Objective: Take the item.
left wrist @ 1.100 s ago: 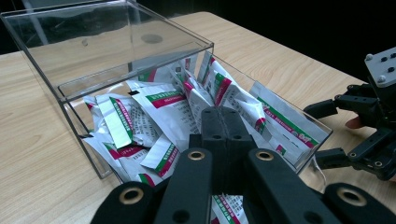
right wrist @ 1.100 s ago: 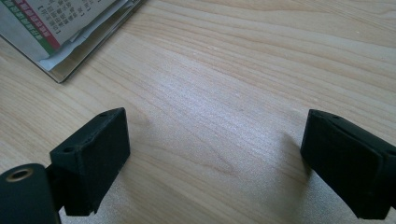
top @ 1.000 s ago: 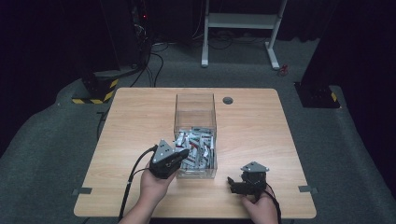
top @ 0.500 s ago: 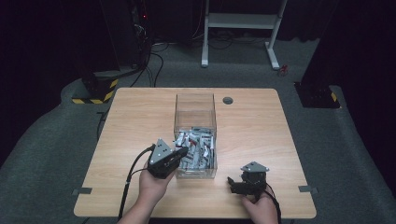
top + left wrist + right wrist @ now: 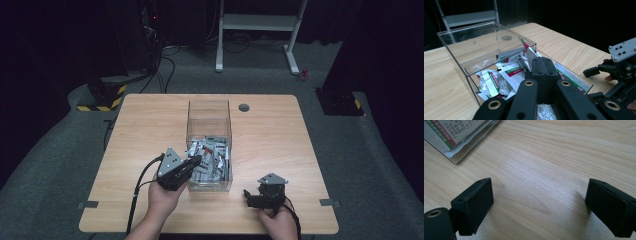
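Little has moved: left hand-held gripper [image 5: 196, 161] still hangs over the clear box's [image 5: 209, 108] near end, jaws shut, nothing visibly gripped. Sachets [image 5: 512, 74] lie in the box. Right hand-held gripper [image 5: 539, 205] rests wide open on the counter [image 5: 150, 125]. Risk: closed jaws just shove sachets.

My left gripper [image 5: 543, 65] is black; the sachets [image 5: 510, 75] are white with green and red bands, in a clear box [image 5: 456, 45] on the pale wood-grain counter [image 5: 549, 157].

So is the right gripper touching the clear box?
Apart. The high view shows bare table between the right gripper and the clear box.
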`<act>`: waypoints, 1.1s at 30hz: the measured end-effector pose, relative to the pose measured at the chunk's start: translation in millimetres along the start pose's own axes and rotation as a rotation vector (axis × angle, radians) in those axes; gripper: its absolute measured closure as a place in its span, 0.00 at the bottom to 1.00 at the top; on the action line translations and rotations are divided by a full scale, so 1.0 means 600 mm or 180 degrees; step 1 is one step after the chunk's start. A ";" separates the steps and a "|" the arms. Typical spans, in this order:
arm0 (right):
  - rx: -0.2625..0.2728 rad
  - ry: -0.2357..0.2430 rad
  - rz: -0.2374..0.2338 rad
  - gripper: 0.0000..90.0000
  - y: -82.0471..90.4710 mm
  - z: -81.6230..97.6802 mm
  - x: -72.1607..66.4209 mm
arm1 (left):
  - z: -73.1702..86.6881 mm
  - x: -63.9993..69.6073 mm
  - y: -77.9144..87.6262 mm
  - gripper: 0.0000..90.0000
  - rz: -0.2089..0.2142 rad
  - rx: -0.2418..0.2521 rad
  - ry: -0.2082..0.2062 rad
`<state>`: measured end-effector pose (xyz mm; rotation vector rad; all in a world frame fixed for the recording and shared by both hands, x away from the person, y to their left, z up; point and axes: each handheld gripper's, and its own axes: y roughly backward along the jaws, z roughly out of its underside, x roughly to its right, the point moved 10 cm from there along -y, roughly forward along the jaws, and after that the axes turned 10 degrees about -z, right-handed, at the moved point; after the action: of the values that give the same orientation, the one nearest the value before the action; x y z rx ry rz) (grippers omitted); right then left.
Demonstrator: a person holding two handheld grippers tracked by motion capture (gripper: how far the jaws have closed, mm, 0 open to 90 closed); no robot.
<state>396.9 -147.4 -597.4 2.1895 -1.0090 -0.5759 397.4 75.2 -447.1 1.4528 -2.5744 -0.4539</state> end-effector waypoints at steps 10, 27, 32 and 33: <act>0.0000 0.0000 0.0000 0.09 0.000 0.000 0.000 | -0.013 -0.011 0.013 1.00 -0.0025 0.0109 0.0042; 0.0001 -0.0001 0.0000 0.09 0.000 0.000 0.000 | -0.025 -0.032 0.035 1.00 -0.0069 0.0197 0.0082; 0.0000 0.0000 0.0001 0.09 0.000 0.000 0.000 | -0.026 -0.041 0.040 1.00 -0.0101 0.0202 0.0073; 0.0001 0.0000 0.0000 0.09 0.000 0.000 0.000 | -0.026 -0.043 0.041 1.00 -0.0109 0.0199 0.0066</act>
<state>396.9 -147.4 -597.4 2.1896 -1.0091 -0.5760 395.2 106.5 -423.5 1.5158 -2.5731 -0.3640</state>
